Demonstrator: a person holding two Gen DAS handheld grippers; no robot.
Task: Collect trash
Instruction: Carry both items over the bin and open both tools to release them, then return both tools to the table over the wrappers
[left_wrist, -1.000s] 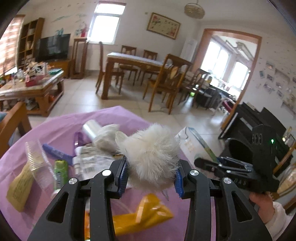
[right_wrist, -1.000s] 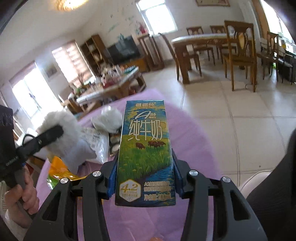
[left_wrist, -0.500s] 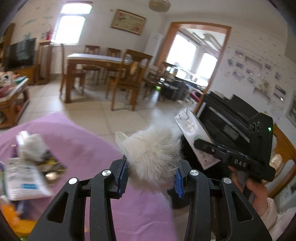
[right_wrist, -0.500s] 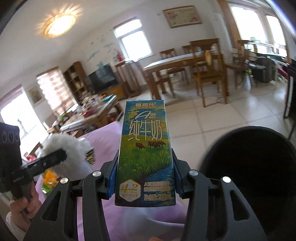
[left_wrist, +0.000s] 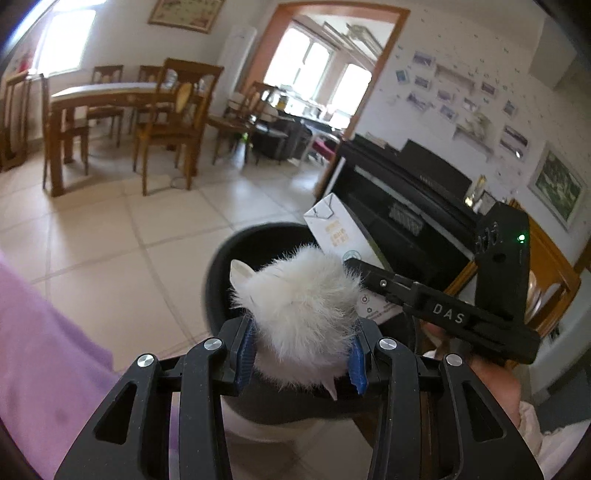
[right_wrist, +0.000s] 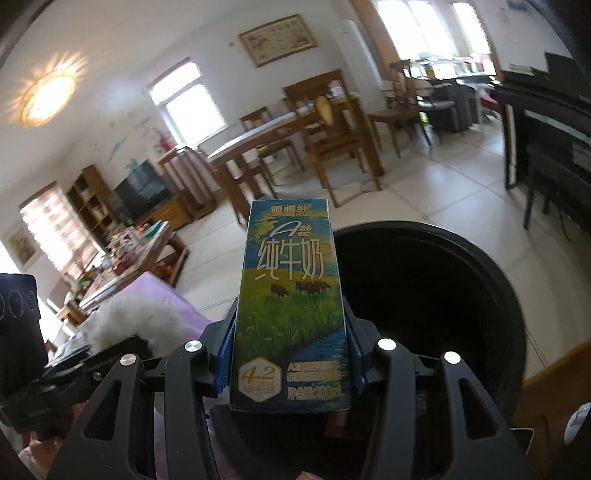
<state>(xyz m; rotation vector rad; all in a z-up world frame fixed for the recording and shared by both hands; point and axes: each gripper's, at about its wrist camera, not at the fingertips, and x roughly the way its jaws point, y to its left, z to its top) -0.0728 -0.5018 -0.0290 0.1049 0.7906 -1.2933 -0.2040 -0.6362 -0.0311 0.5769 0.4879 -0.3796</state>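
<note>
Risk: the two grippers crowd each other over the black bin (right_wrist: 443, 295), so a sloppy release could bounce the milk carton (right_wrist: 291, 306) off the rim, or the fluff could snag on the pads. Right gripper (right_wrist: 290, 354) clamps the upright, undented blue-green carton above the bin mouth. Left gripper (left_wrist: 301, 350) pinches a white fluffy ball (left_wrist: 299, 299) just beside it, over the near rim.

The white fluffy ball (left_wrist: 299, 314) covers the near rim of the black bin (left_wrist: 221, 266), and its own underside is lost between the blue pads. The milk carton (right_wrist: 291, 306) blocks the middle of the bin (right_wrist: 461, 295); the bin's inside is too dark to tell what lies there. In the left view the carton (left_wrist: 332, 229) is half hidden behind the ball and the right gripper (left_wrist: 373, 277). The purple desk (left_wrist: 44, 350) is cut off by the left edge. Small print low on the carton is blurred.
</note>
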